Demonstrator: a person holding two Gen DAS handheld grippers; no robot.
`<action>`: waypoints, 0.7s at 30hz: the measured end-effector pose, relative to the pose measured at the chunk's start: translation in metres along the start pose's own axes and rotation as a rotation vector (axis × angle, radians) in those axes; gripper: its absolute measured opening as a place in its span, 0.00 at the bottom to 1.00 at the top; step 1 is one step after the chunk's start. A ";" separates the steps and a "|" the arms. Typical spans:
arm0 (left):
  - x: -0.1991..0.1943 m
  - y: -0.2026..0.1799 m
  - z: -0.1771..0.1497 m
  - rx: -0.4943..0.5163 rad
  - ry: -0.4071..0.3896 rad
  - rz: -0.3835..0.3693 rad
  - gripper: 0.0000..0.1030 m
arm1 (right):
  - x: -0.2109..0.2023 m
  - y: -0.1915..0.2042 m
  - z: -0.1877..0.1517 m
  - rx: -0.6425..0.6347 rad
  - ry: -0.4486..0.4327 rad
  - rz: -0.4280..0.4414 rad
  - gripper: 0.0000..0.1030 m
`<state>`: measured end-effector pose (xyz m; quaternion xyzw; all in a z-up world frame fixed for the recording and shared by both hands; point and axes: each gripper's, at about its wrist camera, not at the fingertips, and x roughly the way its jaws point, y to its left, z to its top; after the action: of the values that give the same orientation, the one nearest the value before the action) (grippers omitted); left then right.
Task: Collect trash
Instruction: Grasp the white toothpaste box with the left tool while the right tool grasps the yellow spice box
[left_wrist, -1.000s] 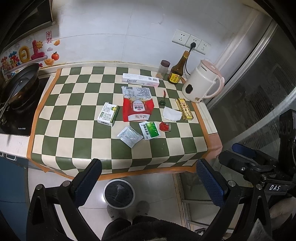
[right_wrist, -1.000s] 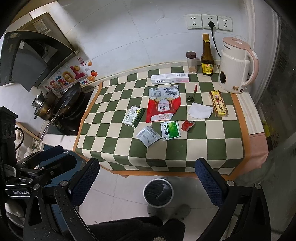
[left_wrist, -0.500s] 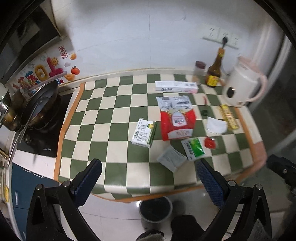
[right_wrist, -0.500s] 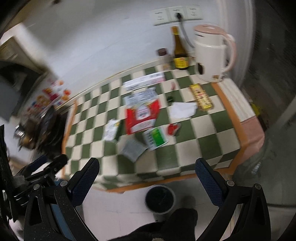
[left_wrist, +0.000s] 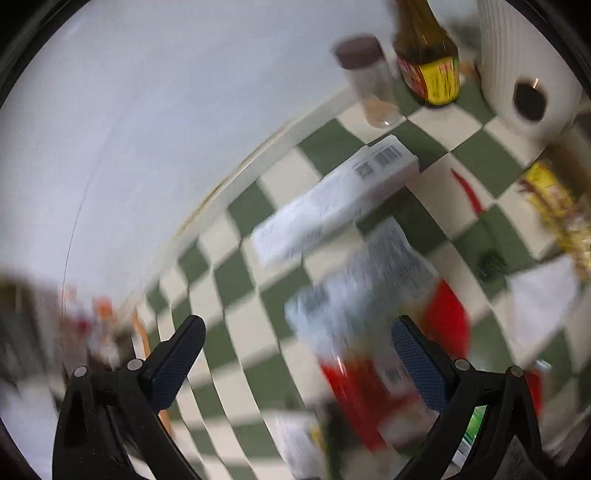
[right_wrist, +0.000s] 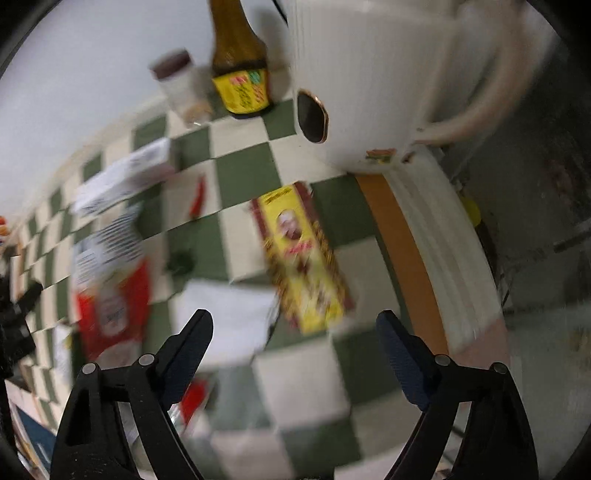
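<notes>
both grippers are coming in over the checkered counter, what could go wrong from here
1. The right gripper hangs open near the yellow wrapper, with the white kettle and the sauce bottle just beyond; overshooting could knock them.
2. The left gripper is open above the red packet, which lies close to the long white box; it might snag both.
3. Both views are motion-blurred, so aim could be off.

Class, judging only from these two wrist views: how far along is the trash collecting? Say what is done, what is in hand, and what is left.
Done: nothing visibly collected. In hand: nothing; the left gripper and right gripper are both open and empty above the checkered mat. Left: the white box, red packet, yellow wrapper, white paper and red chili all lie on it.
</notes>
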<state>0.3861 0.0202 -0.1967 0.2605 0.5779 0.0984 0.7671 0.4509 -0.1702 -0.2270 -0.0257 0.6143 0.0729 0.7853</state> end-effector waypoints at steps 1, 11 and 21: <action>0.015 -0.003 0.015 0.064 0.005 0.009 0.96 | 0.011 0.001 0.007 -0.007 0.011 -0.007 0.88; 0.105 -0.009 0.073 0.410 0.137 -0.101 0.93 | 0.092 0.006 0.057 -0.028 0.142 0.035 0.88; 0.088 0.033 0.084 0.325 0.108 -0.176 0.54 | 0.102 0.019 0.076 -0.077 0.088 0.006 0.64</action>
<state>0.4967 0.0635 -0.2366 0.3238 0.6473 -0.0500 0.6883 0.5454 -0.1330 -0.3067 -0.0574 0.6450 0.0978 0.7557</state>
